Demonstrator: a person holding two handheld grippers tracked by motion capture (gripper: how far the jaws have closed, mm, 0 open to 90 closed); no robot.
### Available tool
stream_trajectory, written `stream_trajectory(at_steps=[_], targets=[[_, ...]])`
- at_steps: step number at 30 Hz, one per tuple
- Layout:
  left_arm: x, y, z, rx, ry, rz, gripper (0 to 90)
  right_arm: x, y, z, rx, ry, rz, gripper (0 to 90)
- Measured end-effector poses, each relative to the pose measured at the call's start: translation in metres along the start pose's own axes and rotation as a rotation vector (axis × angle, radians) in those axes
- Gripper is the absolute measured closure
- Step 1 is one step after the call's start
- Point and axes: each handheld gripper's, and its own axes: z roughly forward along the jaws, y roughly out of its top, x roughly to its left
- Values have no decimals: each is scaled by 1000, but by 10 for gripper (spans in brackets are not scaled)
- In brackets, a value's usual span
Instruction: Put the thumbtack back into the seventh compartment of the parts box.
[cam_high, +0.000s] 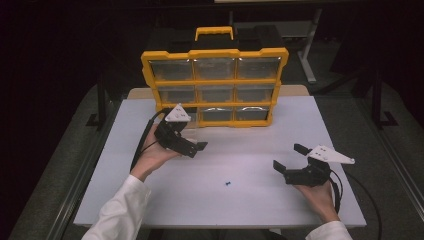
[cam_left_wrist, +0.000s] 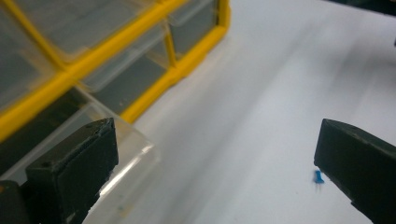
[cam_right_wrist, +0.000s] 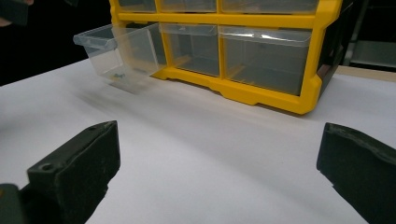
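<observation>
- Left gripper (cam_high: 192, 142) fingers released, just beside the clear plastic drawer (cam_right_wrist: 119, 53) pulled out of the yellow organiser (cam_high: 215, 75).
- Right gripper (cam_high: 289, 159) fingers released, holding nothing.
- Small blue screw (cam_high: 228, 183) lies on the white surface (cam_high: 250, 200) between them.

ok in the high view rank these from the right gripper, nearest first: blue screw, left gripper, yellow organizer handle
1. blue screw, on the table to its left
2. left gripper, farther left by the pulled-out drawer
3. yellow organizer handle, far back on top

Left tool (cam_high: 196, 148) jaws wide apart; right tool (cam_high: 287, 157) likewise, nothing gripped.
</observation>
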Motion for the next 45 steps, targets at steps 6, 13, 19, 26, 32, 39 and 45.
stream_trajectory(at_steps=[6,13,19,26,32,39,45], targets=[[-19,-10,17,39,-46,18,0,-1,0,-2,-3,-4,4,0],[-34,-16,32,50,-91,13,0,-1,0,-2,-1,-3,1,0],[-41,-20,40,56,-110,-10,0,-1,0,-3,-6,-4,2,0],[-50,-26,52,60,-128,-39,0,-1,0,-5,-11,-5,6,0],[-56,-30,54,57,-141,-51,68,-2,0,-5,-12,-6,6,0],[-61,-38,61,58,-176,-83,127,-2,1,-6,-14,-4,6,0],[-67,-41,68,87,-175,-57,145,-2,1,-6,-14,-4,8,0]])
